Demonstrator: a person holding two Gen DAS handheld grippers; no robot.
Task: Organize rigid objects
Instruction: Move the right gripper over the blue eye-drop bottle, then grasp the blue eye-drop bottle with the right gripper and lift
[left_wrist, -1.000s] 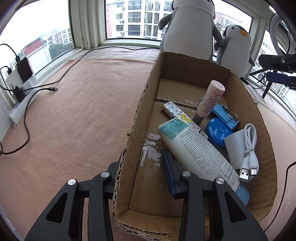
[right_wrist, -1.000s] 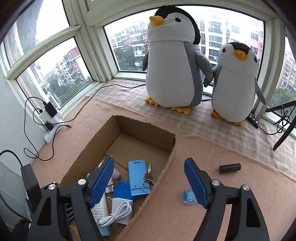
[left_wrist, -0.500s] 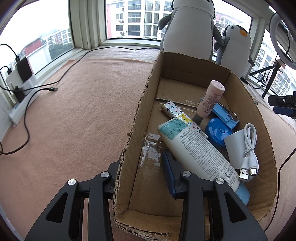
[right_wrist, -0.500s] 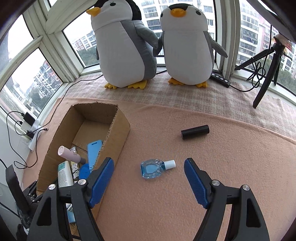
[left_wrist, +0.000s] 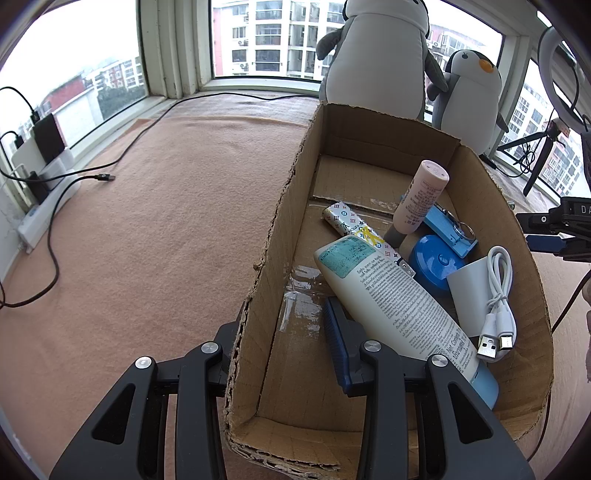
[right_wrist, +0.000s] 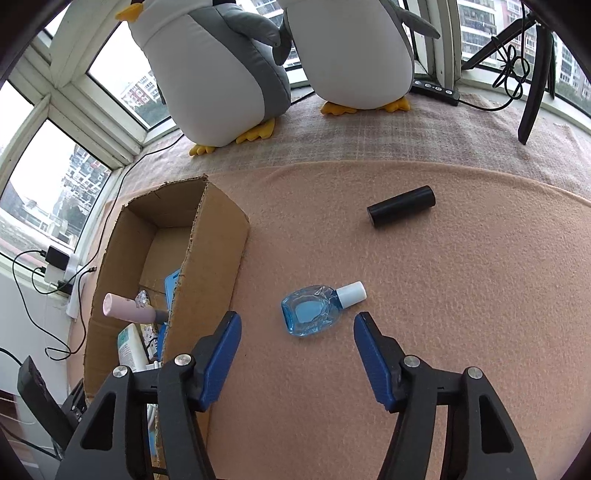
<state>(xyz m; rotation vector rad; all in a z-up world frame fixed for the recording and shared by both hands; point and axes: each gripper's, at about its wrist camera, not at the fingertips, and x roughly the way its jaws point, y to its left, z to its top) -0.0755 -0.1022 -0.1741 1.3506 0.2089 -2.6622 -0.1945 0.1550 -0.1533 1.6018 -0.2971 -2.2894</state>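
Low in the right wrist frame, the right gripper (right_wrist: 295, 325) gapes wide just below the blue bottle (right_wrist: 314, 314), which lies at centre on the blanket (right_wrist: 461, 295). The black cylinder (right_wrist: 400, 206) lies upper right. The left gripper (left_wrist: 284, 339) straddles the box (left_wrist: 266, 258) wall, clamped on it.

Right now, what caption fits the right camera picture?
Open right gripper hovers by a blue bottle beside the cardboard box.
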